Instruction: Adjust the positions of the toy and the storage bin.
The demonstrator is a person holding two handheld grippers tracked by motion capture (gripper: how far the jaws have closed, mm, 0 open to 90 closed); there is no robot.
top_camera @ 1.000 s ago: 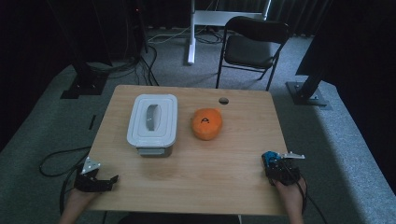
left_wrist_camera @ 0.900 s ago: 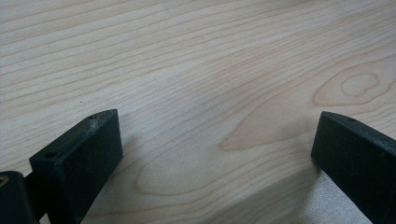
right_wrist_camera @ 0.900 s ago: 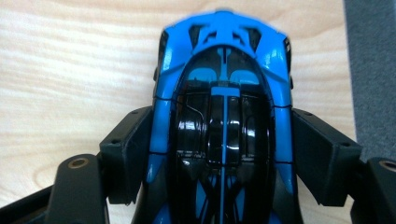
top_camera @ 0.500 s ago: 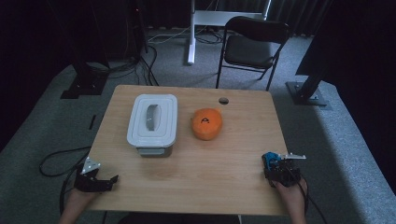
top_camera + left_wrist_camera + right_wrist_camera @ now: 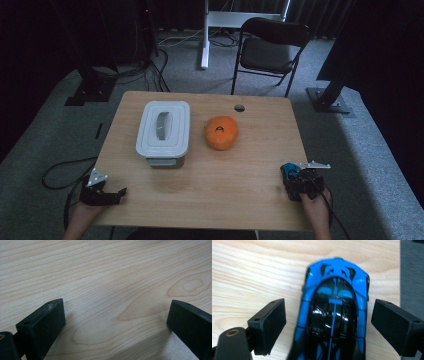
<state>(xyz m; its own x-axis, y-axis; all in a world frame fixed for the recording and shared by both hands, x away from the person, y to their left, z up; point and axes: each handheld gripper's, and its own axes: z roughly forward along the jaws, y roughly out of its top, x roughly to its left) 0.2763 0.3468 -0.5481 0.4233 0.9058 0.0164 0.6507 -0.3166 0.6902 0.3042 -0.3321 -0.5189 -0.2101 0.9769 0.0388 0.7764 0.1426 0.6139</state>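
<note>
A blue and black toy car [image 5: 334, 315] lies on the wooden table [image 5: 210, 175] near its front right corner, also seen as a small blue car [image 5: 289, 171] from above. My right gripper [image 5: 329, 307] straddles it. Its jaws have just been opening and stand wide on both sides of the car, with a gap between each pad and the bodywork. From above, the right gripper [image 5: 294, 179] sits just behind the car in a hand. My left gripper [image 5: 118, 192] rests at the front left corner. Bare wood lies between the wide jaws of the left gripper [image 5: 117, 305].
A white lidded container [image 5: 163, 129] stands left of centre, with an orange rounded object [image 5: 221, 132] beside it. A small round hole [image 5: 239, 107] marks the far edge. The table's right edge and grey carpet [image 5: 412, 270] lie close to the car. A black chair [image 5: 272, 47] stands beyond.
</note>
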